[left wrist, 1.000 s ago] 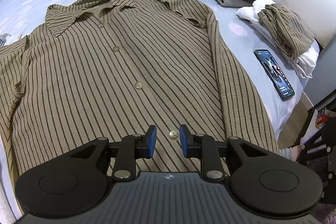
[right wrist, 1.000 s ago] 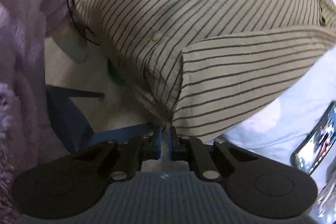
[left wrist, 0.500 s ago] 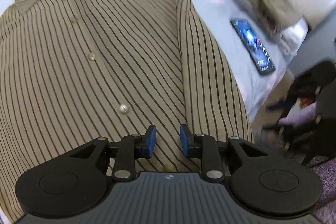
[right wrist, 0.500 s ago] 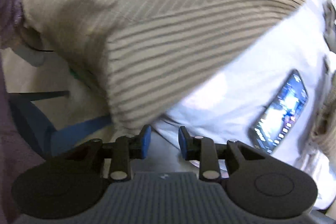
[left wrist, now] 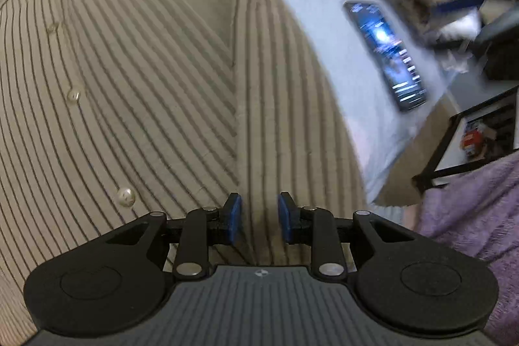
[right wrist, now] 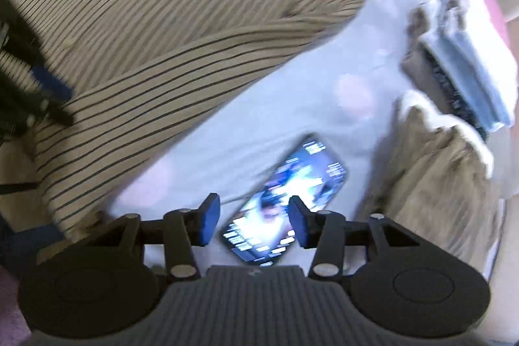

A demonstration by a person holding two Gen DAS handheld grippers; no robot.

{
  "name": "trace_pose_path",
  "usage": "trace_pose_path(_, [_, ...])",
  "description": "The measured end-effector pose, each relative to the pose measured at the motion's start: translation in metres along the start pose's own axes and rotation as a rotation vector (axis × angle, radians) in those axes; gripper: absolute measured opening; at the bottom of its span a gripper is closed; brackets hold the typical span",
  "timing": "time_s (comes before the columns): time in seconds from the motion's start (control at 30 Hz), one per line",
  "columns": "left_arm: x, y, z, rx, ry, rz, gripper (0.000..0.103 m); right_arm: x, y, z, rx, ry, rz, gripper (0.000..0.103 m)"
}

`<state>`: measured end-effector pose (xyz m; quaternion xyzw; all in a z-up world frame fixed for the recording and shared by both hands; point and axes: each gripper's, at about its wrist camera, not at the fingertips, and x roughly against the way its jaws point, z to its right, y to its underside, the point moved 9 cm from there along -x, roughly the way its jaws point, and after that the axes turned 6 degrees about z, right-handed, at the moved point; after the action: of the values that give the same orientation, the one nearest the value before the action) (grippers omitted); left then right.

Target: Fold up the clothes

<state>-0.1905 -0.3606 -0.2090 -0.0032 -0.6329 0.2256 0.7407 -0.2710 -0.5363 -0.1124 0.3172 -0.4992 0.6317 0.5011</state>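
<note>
A tan shirt [left wrist: 136,80] with dark stripes lies flat and buttoned on the pale bed sheet [left wrist: 311,8]. Its right sleeve [left wrist: 279,106] runs down beside the body toward the bed's edge. My left gripper [left wrist: 257,218] is open, hovering low over the seam between sleeve and body near the hem, holding nothing. The right wrist view shows the same sleeve [right wrist: 155,93] stretching left. My right gripper [right wrist: 253,224] is open wide above a phone [right wrist: 285,200], clear of the shirt. The left gripper [right wrist: 29,93] appears there at the left edge, blurred.
A lit phone [left wrist: 386,54] lies on the sheet right of the sleeve. Folded olive and white clothes [right wrist: 444,171] sit beyond it, with a taller folded stack [right wrist: 467,54] behind. A purple fuzzy garment [left wrist: 470,209] and a black frame [left wrist: 454,145] stand off the bed's right side.
My right gripper let go of the sleeve cuff, opened wide and swung right over the phone. My left gripper moved right and down, from the button placket to the sleeve seam.
</note>
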Motion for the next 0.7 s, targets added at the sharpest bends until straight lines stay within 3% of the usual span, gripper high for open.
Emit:
trace_pose_path(0.1, [-0.003,0.000,-0.001,0.001,-0.003,-0.021,0.020,0.000,-0.014,0.032,0.025,0.064,0.027,0.053])
trace_pose_path(0.27, [-0.008,0.000,-0.003,0.002,-0.008,-0.057,0.000,-0.006,-0.041,0.072,0.164,0.168,0.116,0.062])
trace_pose_path(0.5, [-0.001,0.004,-0.013,0.041,-0.002,-0.075,0.000,-0.035,-0.070,0.104,0.406,0.286,0.140,0.062])
trace_pose_path(0.7, [0.009,0.010,-0.022,0.082,0.008,-0.089,0.000,-0.061,-0.100,0.103,0.726,0.298,0.215,0.062])
